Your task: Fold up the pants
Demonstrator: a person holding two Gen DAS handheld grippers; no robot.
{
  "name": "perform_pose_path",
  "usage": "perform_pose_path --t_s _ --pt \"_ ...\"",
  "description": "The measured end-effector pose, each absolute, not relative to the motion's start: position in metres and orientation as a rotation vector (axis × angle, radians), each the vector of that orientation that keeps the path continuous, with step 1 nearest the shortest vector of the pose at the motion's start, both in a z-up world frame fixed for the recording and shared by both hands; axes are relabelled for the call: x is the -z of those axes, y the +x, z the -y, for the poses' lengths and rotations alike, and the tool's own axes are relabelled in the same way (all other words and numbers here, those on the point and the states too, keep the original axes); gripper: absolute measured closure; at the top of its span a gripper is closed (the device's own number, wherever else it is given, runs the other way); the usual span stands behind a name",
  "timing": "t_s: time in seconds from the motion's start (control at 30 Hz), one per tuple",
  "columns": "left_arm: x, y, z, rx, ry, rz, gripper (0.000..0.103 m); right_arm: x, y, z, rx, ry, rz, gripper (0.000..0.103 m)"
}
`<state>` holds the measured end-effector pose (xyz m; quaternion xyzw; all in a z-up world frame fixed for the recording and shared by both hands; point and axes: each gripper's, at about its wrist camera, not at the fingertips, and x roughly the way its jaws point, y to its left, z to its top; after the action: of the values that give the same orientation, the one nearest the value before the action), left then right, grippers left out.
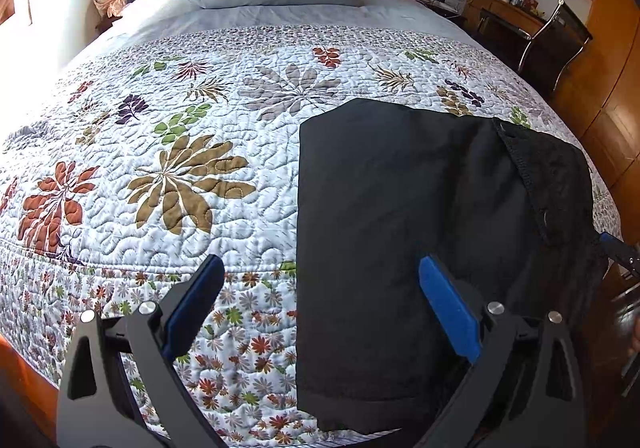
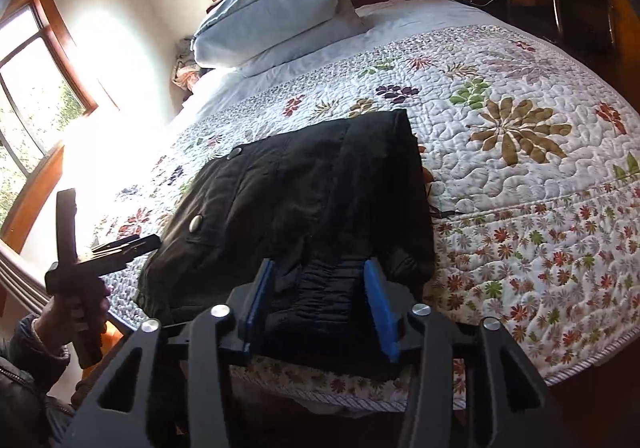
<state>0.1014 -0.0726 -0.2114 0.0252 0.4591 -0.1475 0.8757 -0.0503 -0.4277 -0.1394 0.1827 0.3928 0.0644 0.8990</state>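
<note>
Pants (image 1: 400, 207) lie folded at the bed's (image 1: 180, 175) near edge, left gripper (image 1: 320, 312) spread and empty, right gripper (image 2: 320, 304) straddling the waistband ungripped; risk: overhanging cloth may slide off.

Daylight from windows (image 2: 36, 87), strong blowout on wall and quilt (image 2: 500, 175) beside them in right view; left edge blown in left view too. Black pants (image 1: 400, 228) nearly detail-less. Heavy fisheye bend, dark corner vignette. Slight blur at far right edge, left view.
</note>
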Motion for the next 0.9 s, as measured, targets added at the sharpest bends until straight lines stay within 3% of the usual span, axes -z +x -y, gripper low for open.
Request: perform_pose_path --t_s 0.3,0.43,0.63,0.67,0.7,0.9 --pt "0.215 0.103 0.075 0.303 0.044 -0.98 0.005 0.154 -0.035 0.425 -0.267 0.445 -0.846 0.052" --pt "0.215 0.105 0.075 0.299 0.038 -0.991 0.005 0.154 -0.03 0.422 -0.257 0.4 -0.849 0.062" --pt "0.218 0.107 0.084 0.266 0.045 -1.031 0.004 0.139 -0.042 0.412 -0.2 0.251 -0.882 0.066" --pt "0.217 0.106 0.086 0.253 0.067 -1.031 0.004 0.137 -0.043 0.412 -0.174 0.23 -0.886 0.068" --pt "0.216 0.104 0.089 0.235 0.091 -1.026 0.004 0.136 -0.044 0.415 -0.139 0.221 -0.9 0.092" --pt "0.214 0.099 0.093 0.239 0.116 -1.019 0.004 0.138 -0.049 0.417 -0.143 0.223 -0.903 0.092"
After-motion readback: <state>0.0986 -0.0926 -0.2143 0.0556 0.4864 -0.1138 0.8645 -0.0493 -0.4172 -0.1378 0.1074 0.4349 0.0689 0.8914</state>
